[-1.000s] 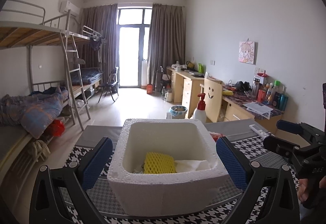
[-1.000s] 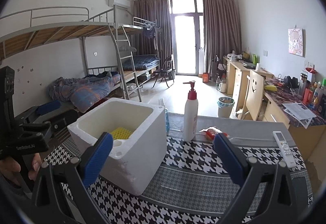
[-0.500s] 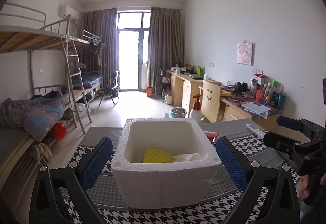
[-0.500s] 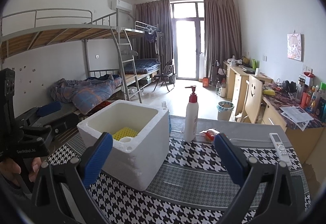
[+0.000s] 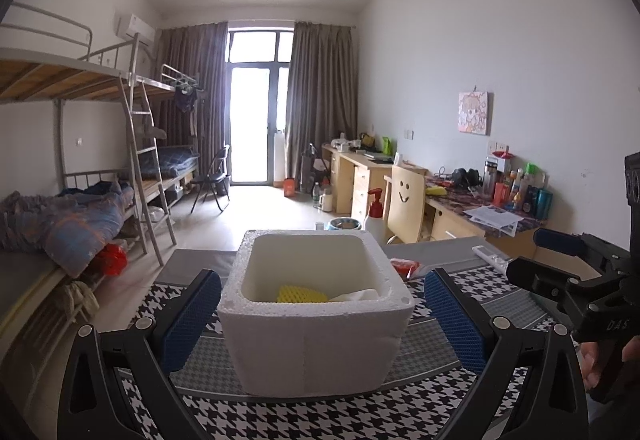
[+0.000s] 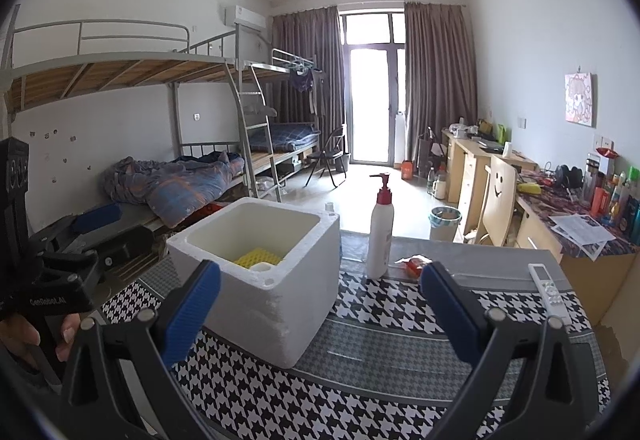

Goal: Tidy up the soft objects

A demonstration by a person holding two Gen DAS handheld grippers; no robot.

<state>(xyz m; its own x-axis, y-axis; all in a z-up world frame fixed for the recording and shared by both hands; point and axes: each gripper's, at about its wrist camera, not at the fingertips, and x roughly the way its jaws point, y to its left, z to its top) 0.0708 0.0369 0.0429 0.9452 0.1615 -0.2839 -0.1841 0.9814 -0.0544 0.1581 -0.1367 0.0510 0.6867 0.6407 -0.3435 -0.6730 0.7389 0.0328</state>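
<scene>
**Both grippers wide, nothing in hand**

Table (image 6: 400,352) first: the foam box (image 5: 316,344) sits central, open-topped for easy dropping. Left gripper (image 5: 320,316) and right gripper (image 6: 320,308) hover spread wide, empty. Yellow net (image 5: 302,294) and white wad (image 5: 358,295) lie inside, seemingly sorted.

I see a foam box (image 6: 264,272) on the table (image 6: 400,360), at about 11 o'clock from my right gripper. In the box lie a net sleeve (image 5: 302,294) and, to its right, a soft sheet (image 5: 358,295). A pump bottle (image 6: 381,236) stands at 12 o'clock, right of the box. A small packet (image 6: 414,265) lies just right of the bottle. A remote (image 6: 547,290) lies at 2 o'clock, near the table's edge.
</scene>
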